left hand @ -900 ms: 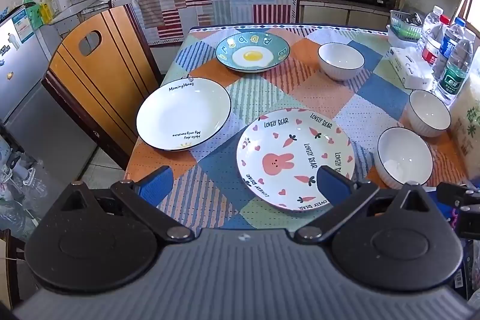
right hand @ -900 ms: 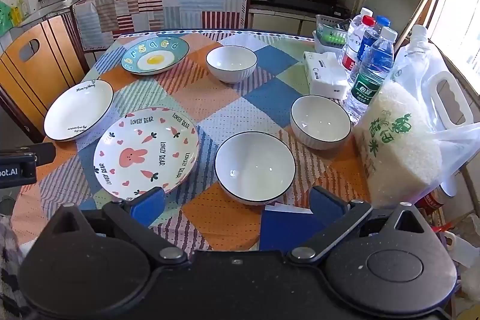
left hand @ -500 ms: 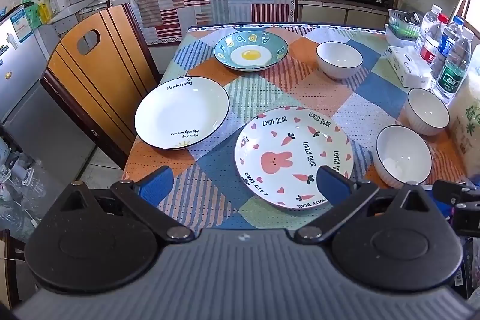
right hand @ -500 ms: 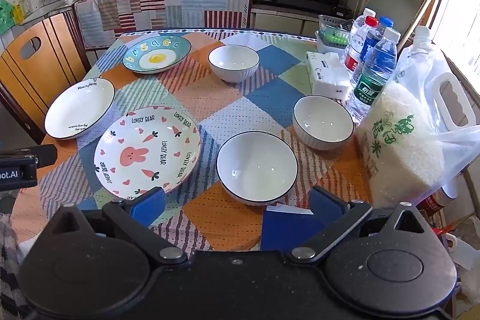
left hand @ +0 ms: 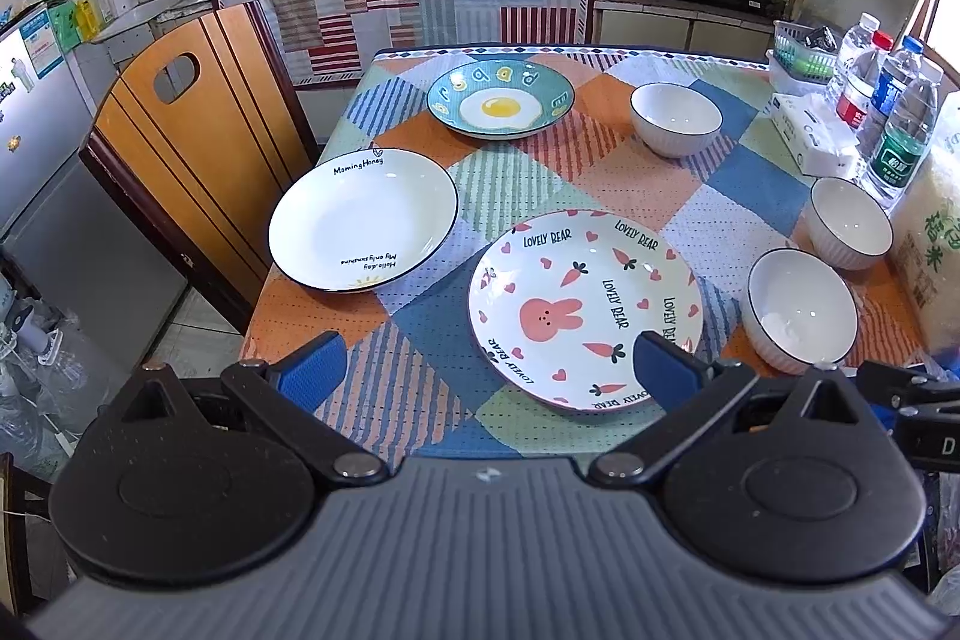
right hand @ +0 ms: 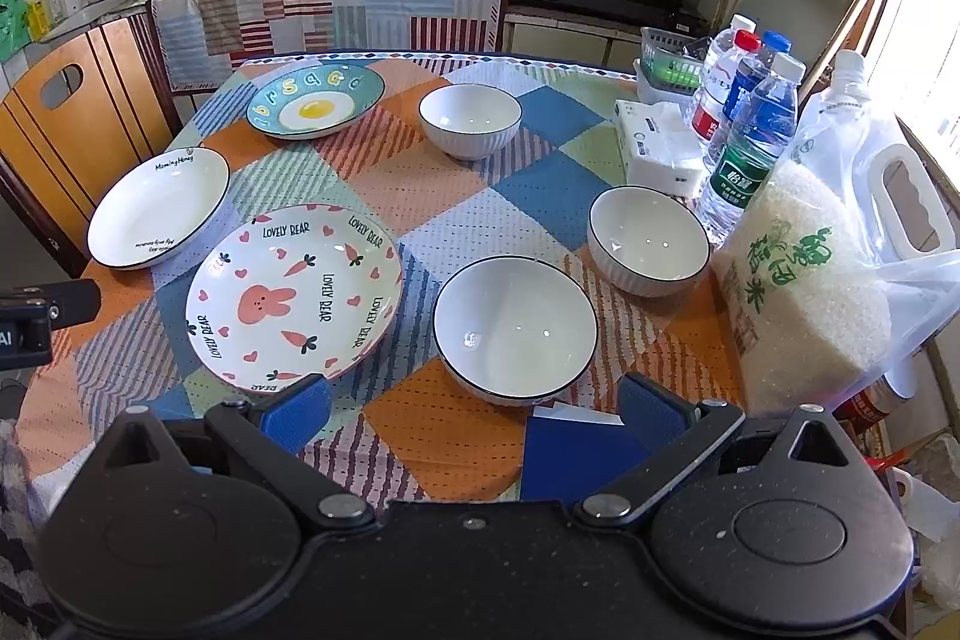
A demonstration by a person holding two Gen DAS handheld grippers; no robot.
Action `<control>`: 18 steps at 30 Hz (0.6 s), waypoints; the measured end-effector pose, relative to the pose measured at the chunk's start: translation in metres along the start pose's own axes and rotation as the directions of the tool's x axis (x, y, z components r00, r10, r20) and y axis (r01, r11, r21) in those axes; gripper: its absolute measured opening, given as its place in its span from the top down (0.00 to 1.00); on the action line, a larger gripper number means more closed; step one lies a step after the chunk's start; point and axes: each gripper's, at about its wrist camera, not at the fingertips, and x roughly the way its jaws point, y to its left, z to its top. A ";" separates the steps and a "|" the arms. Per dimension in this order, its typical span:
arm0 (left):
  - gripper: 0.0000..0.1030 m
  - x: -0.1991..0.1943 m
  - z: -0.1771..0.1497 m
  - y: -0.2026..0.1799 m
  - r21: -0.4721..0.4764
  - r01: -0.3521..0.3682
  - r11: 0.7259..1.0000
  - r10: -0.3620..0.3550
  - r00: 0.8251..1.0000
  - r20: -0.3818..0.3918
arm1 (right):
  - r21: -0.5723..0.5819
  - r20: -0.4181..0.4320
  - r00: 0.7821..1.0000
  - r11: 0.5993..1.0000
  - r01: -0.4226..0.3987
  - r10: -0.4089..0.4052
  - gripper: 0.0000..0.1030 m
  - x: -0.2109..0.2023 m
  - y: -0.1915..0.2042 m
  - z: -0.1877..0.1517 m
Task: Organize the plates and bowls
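We are at the start — nothing stacked yet. Our left gripper (left hand: pixel 486 370) and right gripper (right hand: pixel 474 412) both hang wide and empty. The bunny plate (left hand: pixel 585 310) and nearest bowl (right hand: pixel 515 328) lie just ahead; next probably calls for a rim grip.

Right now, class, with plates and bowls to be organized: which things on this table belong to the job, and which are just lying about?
Job:
pink rabbit plate
white black-rimmed plate
teal fried-egg plate
three white bowls

Lying about:
clear water bottles
white tissue pack
rice bag
green basket
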 end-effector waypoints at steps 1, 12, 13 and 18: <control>0.00 0.000 0.000 0.000 0.001 -0.003 1.000 0.003 1.000 -0.001 | 0.001 0.002 1.000 1.000 0.002 -0.002 0.00 0.000 0.000 0.000; 0.00 0.000 -0.001 0.000 0.001 0.000 1.000 0.000 1.000 -0.003 | -0.004 0.005 1.000 1.000 0.001 -0.001 0.00 -0.001 0.001 -0.003; 0.00 0.000 -0.001 0.000 0.000 0.004 1.000 -0.004 1.000 -0.007 | -0.004 0.004 1.000 1.000 0.001 -0.001 0.00 -0.001 0.001 -0.003; 0.00 0.000 -0.005 -0.003 0.008 -0.008 1.000 0.008 1.000 -0.009 | -0.008 0.009 1.000 1.000 0.002 -0.002 0.00 -0.002 0.000 -0.005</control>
